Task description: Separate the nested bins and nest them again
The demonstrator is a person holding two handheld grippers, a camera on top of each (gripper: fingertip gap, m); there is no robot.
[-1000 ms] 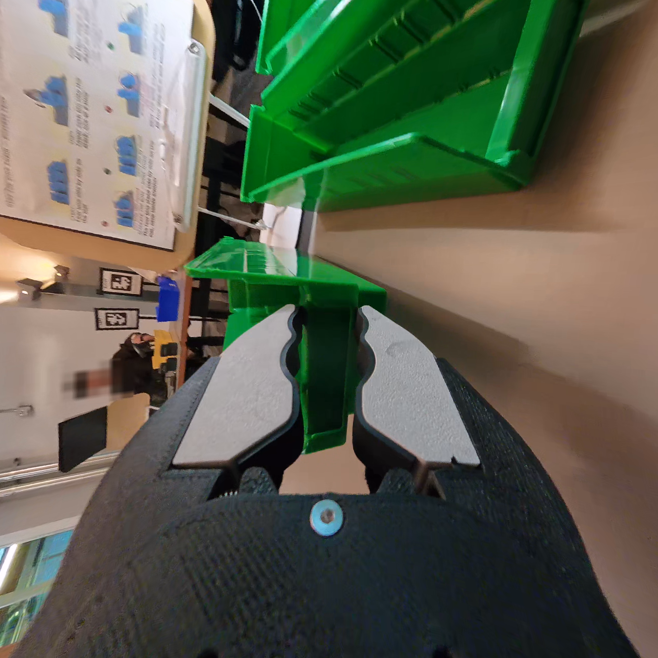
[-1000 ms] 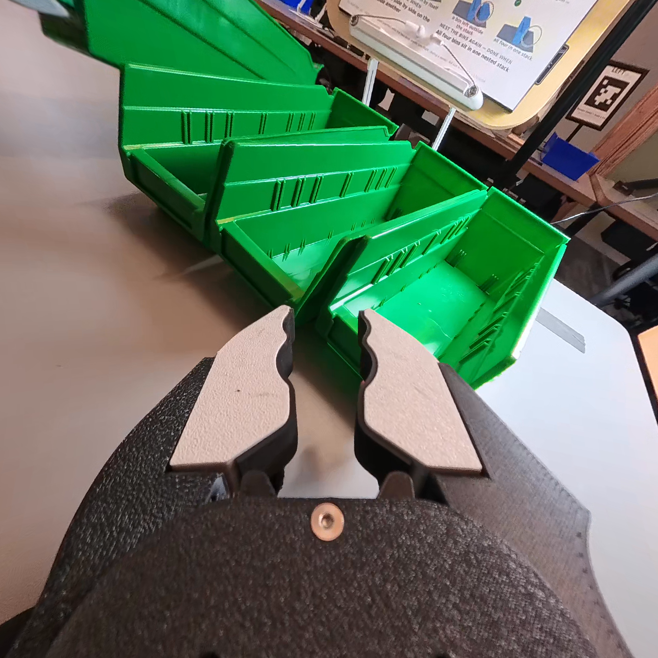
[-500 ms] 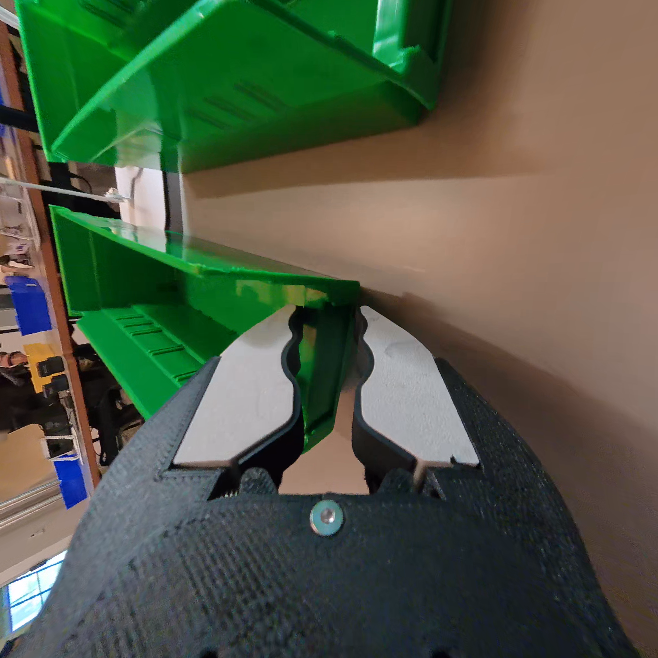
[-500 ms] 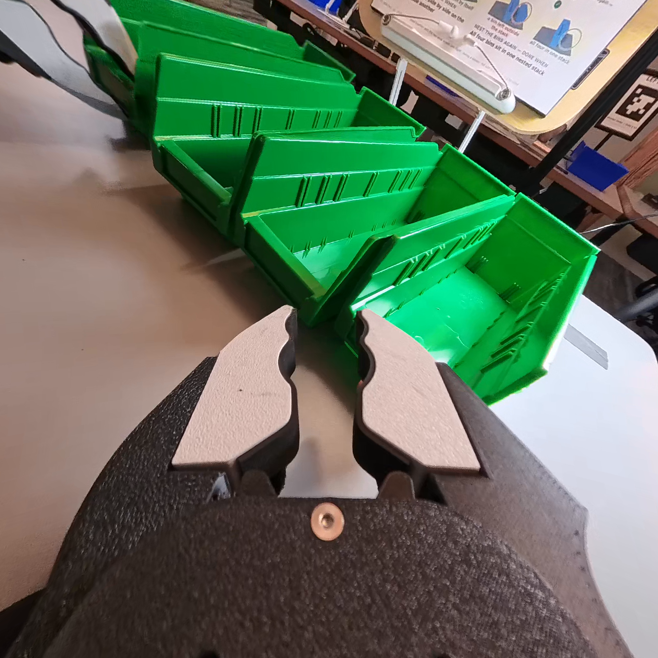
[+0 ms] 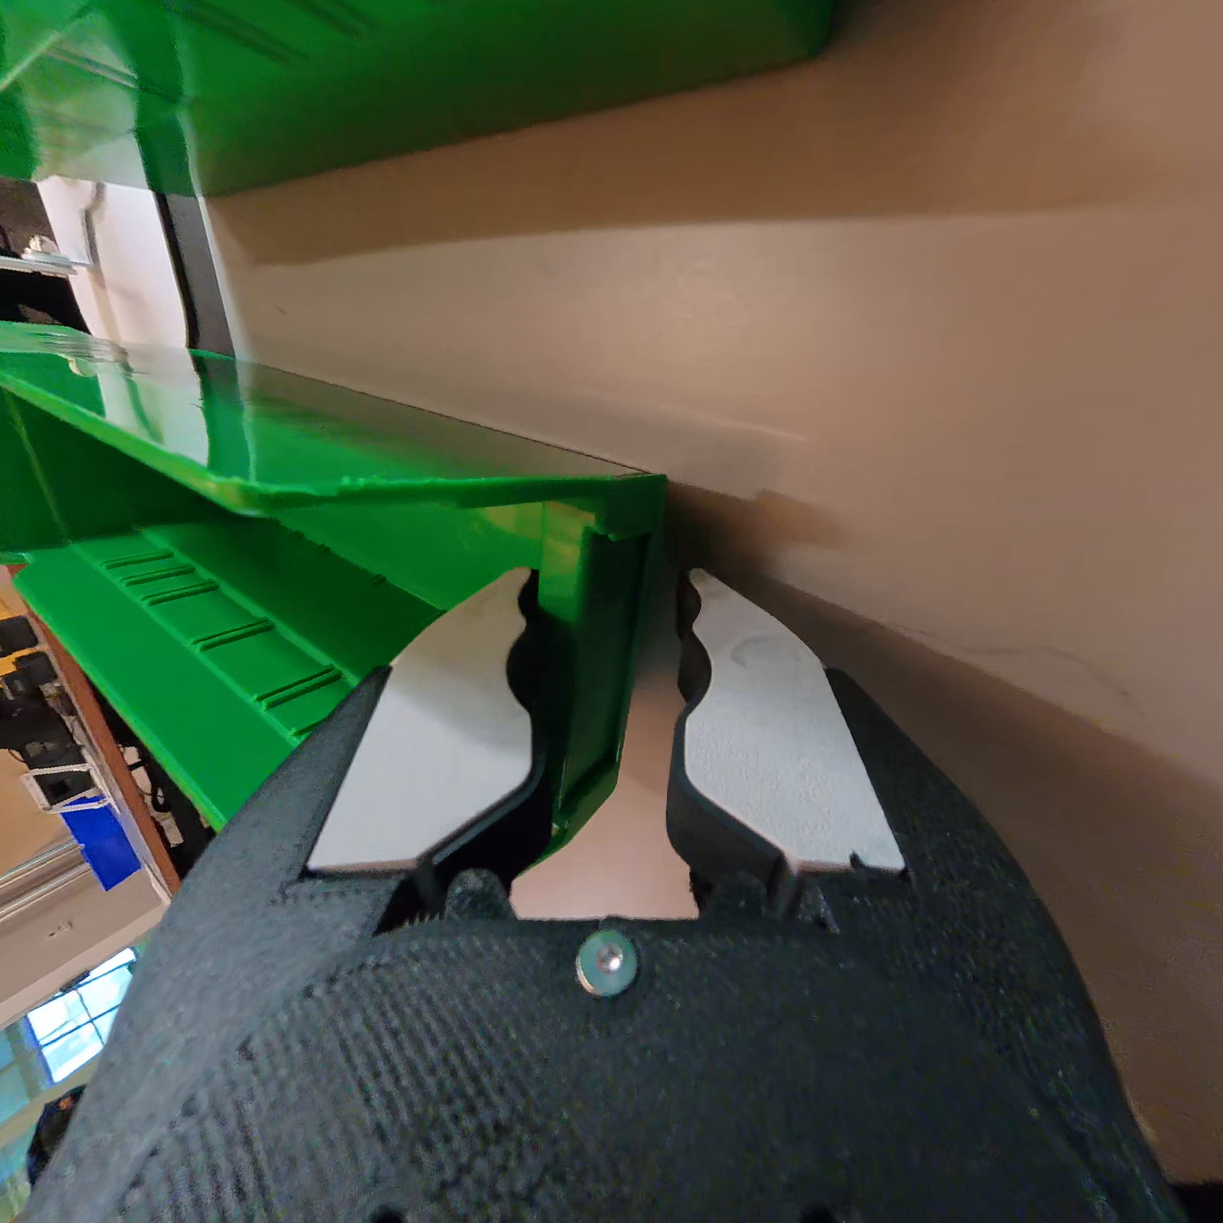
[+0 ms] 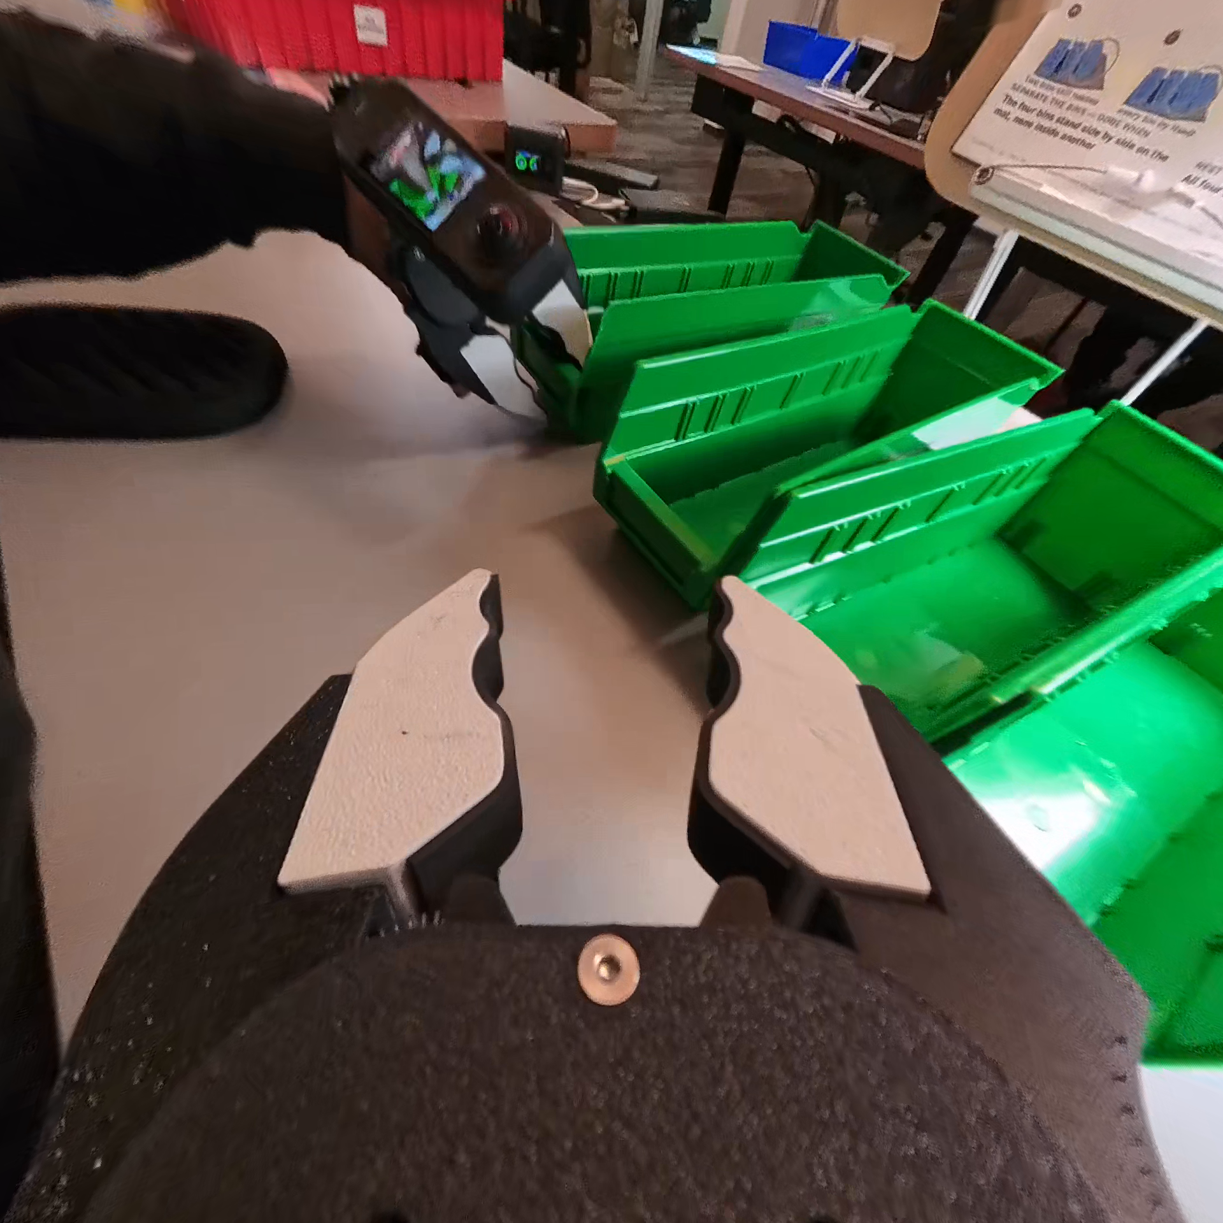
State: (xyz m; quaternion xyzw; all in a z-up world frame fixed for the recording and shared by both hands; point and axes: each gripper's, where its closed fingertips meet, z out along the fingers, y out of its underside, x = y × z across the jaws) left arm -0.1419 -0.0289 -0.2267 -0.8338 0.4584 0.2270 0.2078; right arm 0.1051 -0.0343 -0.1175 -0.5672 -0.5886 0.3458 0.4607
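Note:
Several green bins stand side by side in a fanned row on the grey table (image 6: 265,562), open tops up. In the right wrist view my left gripper (image 6: 549,370) is at the front of the farthest bin (image 6: 695,265). In the left wrist view the left gripper (image 5: 609,582) is rolled sideways. It straddles that bin's front wall (image 5: 595,662): one pad touches it and a thin gap shows at the other. The neighbouring bin (image 5: 397,79) fills the top of that view. My right gripper (image 6: 605,589) is open and empty over the table, just left of the nearest bin (image 6: 993,595).
An instruction board (image 6: 1092,132) on a stand rises behind the bins at the right. A person's dark sleeve (image 6: 132,165) reaches in from the left. A dark shape (image 6: 132,370) lies on the table under it. Desks and a blue bin (image 6: 807,46) stand beyond. My hands' fingertips stand some 25 cm from each other.
My right gripper has opened wide and now looks further left along the row. My left gripper's jaws have eased slightly on the bin wall, and the neighbouring bin looks closer.

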